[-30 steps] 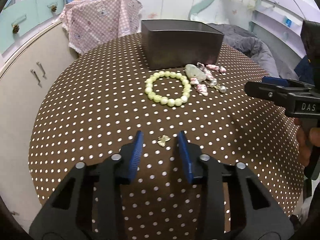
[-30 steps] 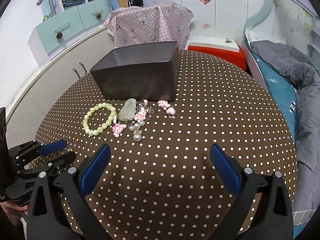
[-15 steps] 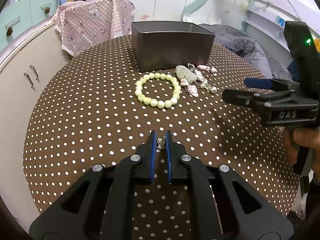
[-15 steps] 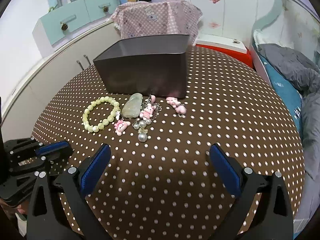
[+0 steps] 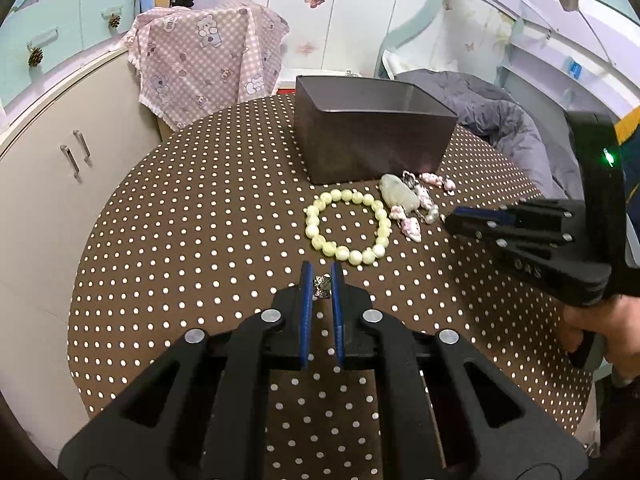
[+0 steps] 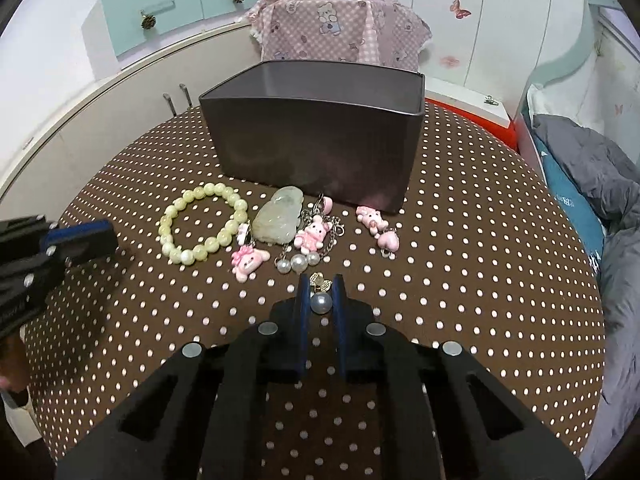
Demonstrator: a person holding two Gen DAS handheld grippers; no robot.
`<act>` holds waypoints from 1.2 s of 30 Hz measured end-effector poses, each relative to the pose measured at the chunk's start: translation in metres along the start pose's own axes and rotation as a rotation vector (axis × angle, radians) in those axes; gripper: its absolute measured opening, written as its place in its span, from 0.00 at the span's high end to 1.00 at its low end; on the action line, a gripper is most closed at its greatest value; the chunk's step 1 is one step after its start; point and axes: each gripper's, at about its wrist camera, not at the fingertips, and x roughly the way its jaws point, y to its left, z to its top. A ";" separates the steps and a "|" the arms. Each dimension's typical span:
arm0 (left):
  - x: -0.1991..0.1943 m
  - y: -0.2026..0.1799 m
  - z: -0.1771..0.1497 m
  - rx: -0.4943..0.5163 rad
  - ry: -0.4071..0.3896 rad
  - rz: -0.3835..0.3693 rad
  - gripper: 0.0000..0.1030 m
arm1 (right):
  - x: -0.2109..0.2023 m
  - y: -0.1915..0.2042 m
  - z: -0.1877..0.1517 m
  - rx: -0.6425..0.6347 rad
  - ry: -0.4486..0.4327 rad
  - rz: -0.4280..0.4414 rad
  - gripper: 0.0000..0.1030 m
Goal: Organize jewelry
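My left gripper (image 5: pixel 320 280) is shut on a small metal earring (image 5: pixel 322 286), held above the dotted tablecloth in front of a pale green bead bracelet (image 5: pixel 347 227). My right gripper (image 6: pixel 321 292) is shut on a pearl earring (image 6: pixel 321 302) with a gold top. A dark open box (image 6: pixel 316 136) stands behind the jewelry and also shows in the left wrist view (image 5: pixel 372 132). In front of it lie the bracelet (image 6: pixel 204 230), a jade pendant (image 6: pixel 280 216), pink charms (image 6: pixel 310 236) and a pink heart earring (image 6: pixel 378 228).
The round table has a brown polka-dot cloth (image 6: pixel 480 240). A pink checked cloth (image 6: pixel 340 20) drapes a chair behind the box. White cabinets (image 5: pixel 60 160) stand at the left and a bed with grey bedding (image 6: pixel 600 184) at the right.
My left gripper closed on the small earring and lifted it toward the bracelet. My right gripper went from wide open to shut on the pearl earring, nearer the jewelry pile.
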 end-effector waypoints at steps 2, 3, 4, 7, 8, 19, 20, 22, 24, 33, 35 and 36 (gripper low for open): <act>-0.001 0.001 0.001 -0.003 -0.005 -0.002 0.91 | -0.005 0.001 -0.005 0.007 -0.003 0.006 0.91; -0.002 0.002 0.002 -0.004 -0.009 -0.004 0.91 | -0.008 -0.001 -0.007 0.015 -0.005 0.011 0.91; -0.002 0.002 0.003 -0.004 -0.012 -0.005 0.91 | -0.013 -0.005 -0.007 0.030 -0.012 0.019 0.91; -0.006 0.003 0.007 0.000 -0.023 -0.010 0.91 | -0.026 -0.013 -0.006 0.046 -0.034 0.033 0.91; -0.008 0.003 0.009 0.001 -0.028 -0.012 0.91 | -0.031 -0.016 -0.004 0.050 -0.043 0.040 0.91; -0.032 0.001 0.055 0.037 -0.137 -0.011 0.91 | -0.093 -0.038 0.045 0.053 -0.182 0.099 0.91; -0.034 0.001 0.061 0.040 -0.149 -0.014 0.91 | -0.097 -0.039 0.052 0.047 -0.194 0.097 0.91; -0.039 0.000 0.075 0.047 -0.173 -0.016 0.91 | -0.107 -0.039 0.066 0.033 -0.221 0.096 0.91; -0.042 -0.002 0.090 0.054 -0.199 -0.017 0.91 | -0.114 -0.040 0.080 0.023 -0.245 0.099 0.91; -0.032 -0.015 0.151 0.074 -0.230 -0.076 0.91 | -0.098 -0.048 0.135 0.025 -0.247 0.161 0.91; -0.022 -0.017 0.161 0.077 -0.215 -0.083 0.91 | -0.090 -0.049 0.140 0.025 -0.228 0.169 0.91; -0.017 -0.018 0.163 0.078 -0.208 -0.086 0.91 | -0.085 -0.048 0.144 0.028 -0.218 0.176 0.91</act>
